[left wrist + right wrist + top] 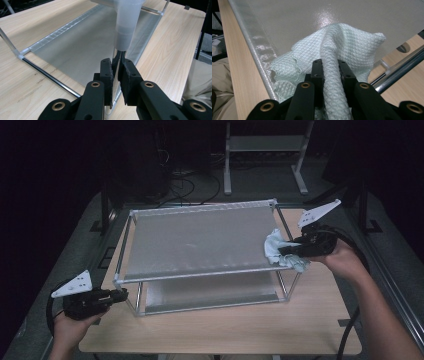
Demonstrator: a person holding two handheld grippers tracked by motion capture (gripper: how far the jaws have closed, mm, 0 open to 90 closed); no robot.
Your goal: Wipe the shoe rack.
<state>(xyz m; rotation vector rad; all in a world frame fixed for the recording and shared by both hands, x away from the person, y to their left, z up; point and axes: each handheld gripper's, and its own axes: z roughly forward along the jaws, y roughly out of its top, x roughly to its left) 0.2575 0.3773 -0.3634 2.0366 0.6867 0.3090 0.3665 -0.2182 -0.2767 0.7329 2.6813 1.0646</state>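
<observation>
A two-tier metal rack (195, 274) with grey fabric shelves stands on the wooden table. My left gripper (124, 294) is at its front left corner. In the left gripper view, the left gripper (117, 65) is shut on the thin upright post (119, 53), just below a white plastic corner joint (126, 27). At the right edge of the top shelf (200, 240), my right gripper (281, 252) is shut on a pale waffle-weave cloth (274, 245). In the right gripper view, the right gripper (331, 65) pinches a fold of the cloth (352, 42), which lies bunched on the shelf fabric (337, 12).
The lower shelf (210, 292) lies under the top one. Bare table (225, 330) runs along the front and right of the rack. A metal stand (265, 150) and floor cables (190, 182) are behind the table in the dark.
</observation>
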